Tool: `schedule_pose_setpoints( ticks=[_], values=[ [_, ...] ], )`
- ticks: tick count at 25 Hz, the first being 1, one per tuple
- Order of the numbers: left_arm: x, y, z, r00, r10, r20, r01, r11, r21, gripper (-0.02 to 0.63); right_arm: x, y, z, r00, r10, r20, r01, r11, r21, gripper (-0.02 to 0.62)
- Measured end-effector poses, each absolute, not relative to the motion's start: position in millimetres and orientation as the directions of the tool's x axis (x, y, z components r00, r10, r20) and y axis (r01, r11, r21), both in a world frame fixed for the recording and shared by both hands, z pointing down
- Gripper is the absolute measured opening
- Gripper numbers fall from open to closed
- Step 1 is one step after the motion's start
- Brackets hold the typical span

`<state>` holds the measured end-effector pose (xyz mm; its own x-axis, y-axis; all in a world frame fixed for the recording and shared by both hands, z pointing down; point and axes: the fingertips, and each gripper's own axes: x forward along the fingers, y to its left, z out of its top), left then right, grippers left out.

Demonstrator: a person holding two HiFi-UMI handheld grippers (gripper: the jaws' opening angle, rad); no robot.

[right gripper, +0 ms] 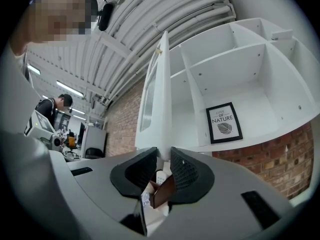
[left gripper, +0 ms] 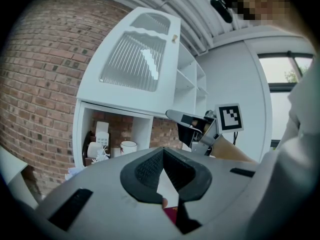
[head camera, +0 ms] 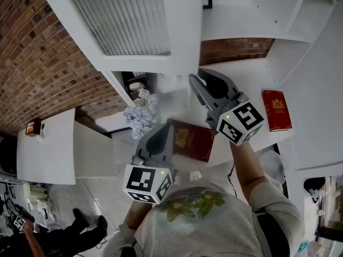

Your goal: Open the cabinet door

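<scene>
Brick wall [head camera: 37, 58], white table [head camera: 45, 149], ribbed ceiling [right gripper: 150, 14], tall window [left gripper: 285, 74].

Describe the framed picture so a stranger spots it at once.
Start at the white cabinet against the brick wall, its ribbed-glass door swung open. Right of that door, on the shelf above the exposed brick, stands a black-framed print with a leaf and the word NATURE; the compartments around it are bare.

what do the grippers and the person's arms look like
The left gripper and right gripper are grey moulded shells with black ribbed pads. Each carries a white cube with black square markers and a green light. The person wears a grey short-sleeved shirt with a floral print.
</scene>
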<state>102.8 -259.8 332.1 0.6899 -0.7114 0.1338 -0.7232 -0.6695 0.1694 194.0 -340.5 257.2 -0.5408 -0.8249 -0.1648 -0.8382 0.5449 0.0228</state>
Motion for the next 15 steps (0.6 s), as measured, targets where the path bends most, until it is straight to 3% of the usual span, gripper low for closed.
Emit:
schedule_pose_setpoints(
  ticks=[15],
  values=[
    [62, -233, 333, 0.676, -0.721, 0.152, -0.736, -0.655, 0.172, 0.009, 183, -321, 255, -0.464, -0.871, -0.164, -0.884, 0.467, 0.023, 0.092]
  ],
)
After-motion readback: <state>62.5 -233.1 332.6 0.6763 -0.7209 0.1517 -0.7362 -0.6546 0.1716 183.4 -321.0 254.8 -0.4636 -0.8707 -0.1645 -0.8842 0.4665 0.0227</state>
